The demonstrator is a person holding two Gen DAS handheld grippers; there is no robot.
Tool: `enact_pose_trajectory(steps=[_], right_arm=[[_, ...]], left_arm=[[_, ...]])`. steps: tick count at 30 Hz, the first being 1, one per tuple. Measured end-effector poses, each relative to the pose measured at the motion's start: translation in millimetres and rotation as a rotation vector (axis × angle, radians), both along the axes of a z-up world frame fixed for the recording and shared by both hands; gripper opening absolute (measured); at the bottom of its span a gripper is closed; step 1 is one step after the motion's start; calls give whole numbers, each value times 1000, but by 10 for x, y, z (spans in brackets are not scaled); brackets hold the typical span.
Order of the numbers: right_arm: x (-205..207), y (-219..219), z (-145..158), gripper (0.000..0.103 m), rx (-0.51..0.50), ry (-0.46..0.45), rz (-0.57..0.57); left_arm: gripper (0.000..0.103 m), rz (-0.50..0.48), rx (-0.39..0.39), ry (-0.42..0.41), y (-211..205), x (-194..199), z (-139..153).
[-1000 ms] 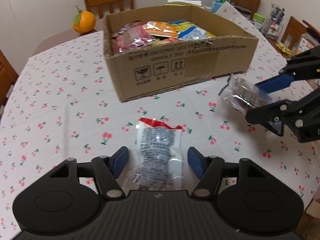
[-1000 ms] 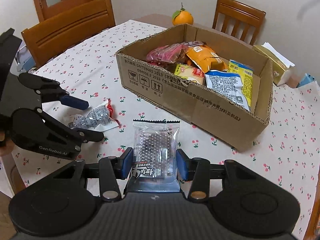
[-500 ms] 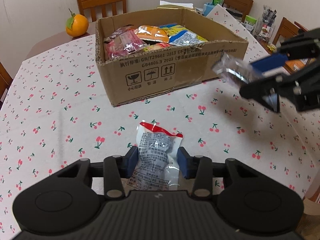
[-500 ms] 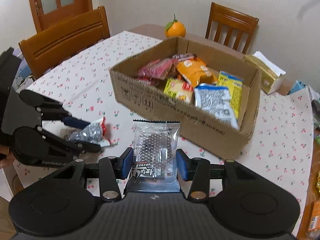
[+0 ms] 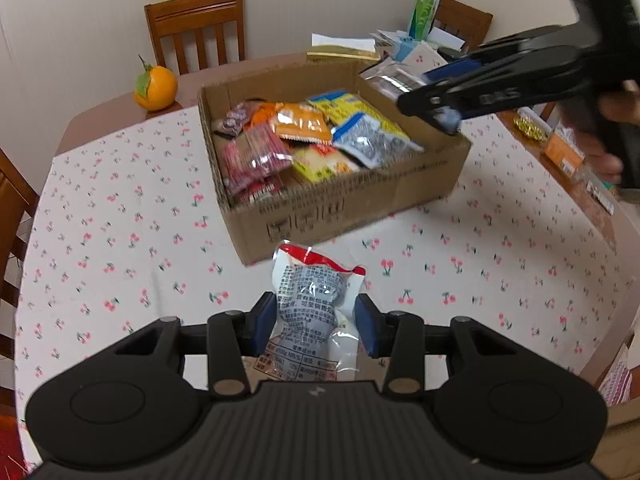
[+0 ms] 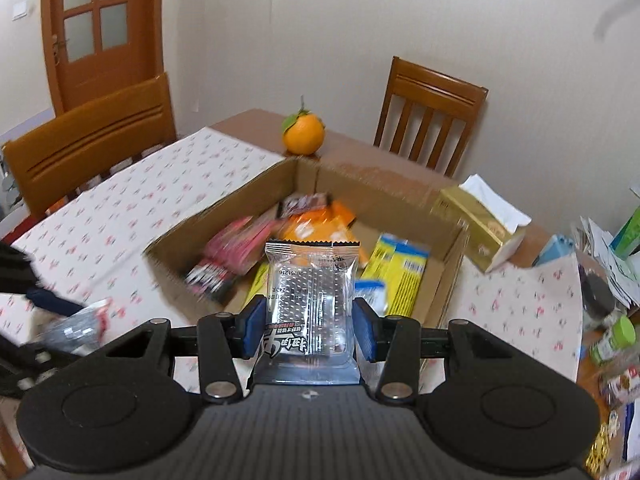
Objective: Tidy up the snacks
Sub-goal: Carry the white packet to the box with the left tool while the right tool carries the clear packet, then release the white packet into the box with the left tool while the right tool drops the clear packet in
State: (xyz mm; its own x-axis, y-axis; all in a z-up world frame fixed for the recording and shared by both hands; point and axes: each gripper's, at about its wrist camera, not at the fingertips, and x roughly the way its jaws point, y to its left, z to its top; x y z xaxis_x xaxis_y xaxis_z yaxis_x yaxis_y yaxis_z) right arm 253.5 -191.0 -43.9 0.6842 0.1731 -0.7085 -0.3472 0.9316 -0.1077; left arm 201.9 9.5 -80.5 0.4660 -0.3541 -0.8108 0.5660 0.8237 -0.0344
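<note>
An open cardboard box (image 5: 352, 200) on the cherry-print tablecloth holds several snack packets; it also shows in the right wrist view (image 6: 452, 280). My left gripper (image 5: 316, 322) is shut on a white-and-red snack packet (image 5: 316, 300) and holds it above the cloth, in front of the box. My right gripper (image 6: 309, 328) is shut on a clear silver snack packet (image 6: 310, 300) and holds it over the box's near right edge. The right gripper also shows in the left wrist view (image 5: 448, 92), above the box's right wall.
An orange (image 5: 156, 88) sits behind the box on bare table. A gold tissue box (image 6: 480, 232) stands right of the box. Jars and packets (image 6: 612, 336) crowd the table's right side. Wooden chairs (image 6: 432, 116) surround the table.
My left gripper has closed on the white-and-red packet and lifted it toward the box. My right gripper has carried the clear packet up and forward over the box.
</note>
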Motion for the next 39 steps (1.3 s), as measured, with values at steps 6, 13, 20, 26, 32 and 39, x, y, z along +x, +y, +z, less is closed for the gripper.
enact_pose_trajectory(steps=[6, 13, 20, 26, 32, 39], right_arm=[[294, -50, -32, 89, 17, -30, 1], [42, -61, -120, 103, 21, -30, -46], [-360, -194, -173, 103, 60, -11, -134], [-588, -287, -179, 103, 82, -5, -181], [-662, -422, -165, 103, 111, 7, -219], [-672, -492, -188, 103, 107, 20, -235]], left_arm=[[42, -13, 16, -34, -110, 167, 235], [42, -68, 20, -84, -436, 443, 450], [42, -127, 12, -103, -909, 780, 502], [42, -134, -14, -102, -1299, 1156, 486], [45, -98, -12, -121, -1580, 1531, 391], [94, -22, -77, -182, -1588, 1621, 428]])
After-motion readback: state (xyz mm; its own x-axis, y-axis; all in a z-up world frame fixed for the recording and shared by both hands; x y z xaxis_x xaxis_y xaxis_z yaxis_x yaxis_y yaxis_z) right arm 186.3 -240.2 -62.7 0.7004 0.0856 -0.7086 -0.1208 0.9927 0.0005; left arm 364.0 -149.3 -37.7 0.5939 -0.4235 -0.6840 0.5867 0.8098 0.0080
